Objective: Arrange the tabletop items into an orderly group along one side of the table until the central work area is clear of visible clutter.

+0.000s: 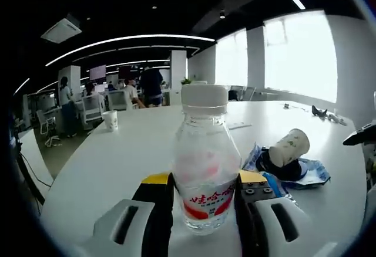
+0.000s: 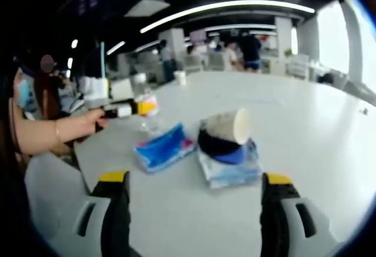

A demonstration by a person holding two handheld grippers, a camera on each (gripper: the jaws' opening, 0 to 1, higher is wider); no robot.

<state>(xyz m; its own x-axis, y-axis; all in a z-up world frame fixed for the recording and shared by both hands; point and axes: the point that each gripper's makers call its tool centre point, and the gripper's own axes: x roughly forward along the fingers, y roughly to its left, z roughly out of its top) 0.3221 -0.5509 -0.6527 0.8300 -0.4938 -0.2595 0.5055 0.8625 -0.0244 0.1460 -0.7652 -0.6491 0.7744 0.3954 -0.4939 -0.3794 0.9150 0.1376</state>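
In the left gripper view, a paper cup (image 1: 110, 119) stood well off to the left on the white table (image 1: 117, 157), while the left gripper (image 1: 204, 201) pinched a clear water bottle (image 1: 205, 163) upright between its jaws, and to the right a second paper cup (image 1: 289, 146) lay tipped on a dark bowl (image 1: 276, 168) over blue packets (image 1: 310, 172). In the right gripper view, a hand (image 2: 82, 125) carried that gripper at far left, a blue tissue pack (image 2: 164, 146) lay ahead, and the right gripper (image 2: 197, 189) was spread wide and empty.
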